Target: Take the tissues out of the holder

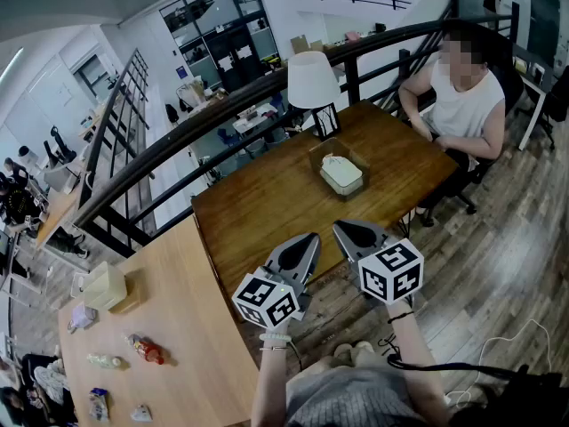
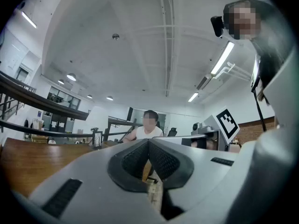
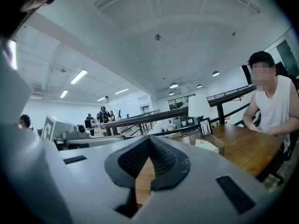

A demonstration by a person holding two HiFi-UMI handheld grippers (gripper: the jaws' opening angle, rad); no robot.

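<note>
While the tissues [image 1: 342, 174] sit in the wooden holder [image 1: 316, 153] at frame centre, extraction has not begun. Left gripper [image 1: 308, 239] and right gripper [image 1: 343, 229], at lower centre, have jaws together and hold nothing.

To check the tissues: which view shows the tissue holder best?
Head view: it looks down into the tissue holder, tissues inside. Right gripper view shows it small, side-on; left gripper view does not show it.
</note>
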